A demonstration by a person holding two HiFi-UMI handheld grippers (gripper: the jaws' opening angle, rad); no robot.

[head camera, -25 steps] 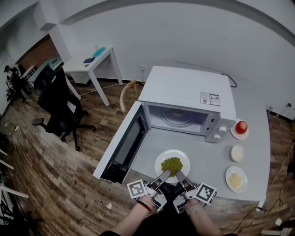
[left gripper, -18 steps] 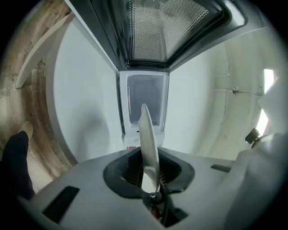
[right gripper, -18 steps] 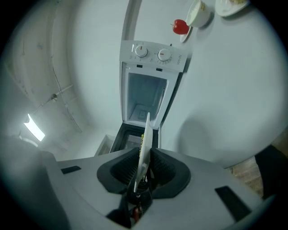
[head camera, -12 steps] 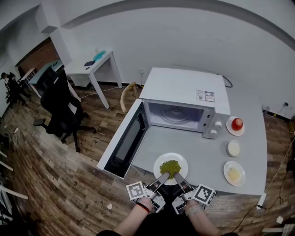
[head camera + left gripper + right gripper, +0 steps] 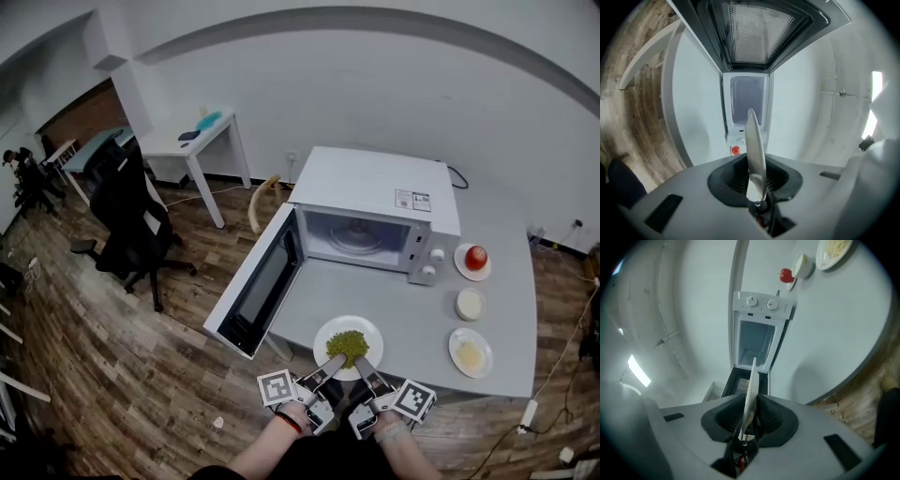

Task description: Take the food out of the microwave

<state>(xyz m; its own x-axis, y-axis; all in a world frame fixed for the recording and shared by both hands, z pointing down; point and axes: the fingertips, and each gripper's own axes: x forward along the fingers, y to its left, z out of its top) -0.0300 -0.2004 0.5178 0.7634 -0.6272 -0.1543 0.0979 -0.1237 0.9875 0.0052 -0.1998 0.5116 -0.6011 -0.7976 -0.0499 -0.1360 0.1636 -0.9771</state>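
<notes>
The plate [image 5: 324, 333] of green food [image 5: 348, 343] is out of the microwave [image 5: 375, 192]. It sits over the near part of the grey table [image 5: 412, 300], in front of the empty cavity and to the right of the open door [image 5: 258, 281]. Both grippers are clamped on its near rim, the left gripper [image 5: 334, 358] at the near-left and the right gripper [image 5: 360, 361] at the near-right. Each gripper view shows the rim edge-on, pinched between the pads. The plate lies level on the far side of the fingers. Being round, it has no long axis, and neither hand is nearer. Whether it rests on the table or hangs just above it I cannot tell. The next move is probably to set it down and let go. A sticker [image 5: 407, 200] on the microwave's top carries print too small to read, and no brand shows
</notes>
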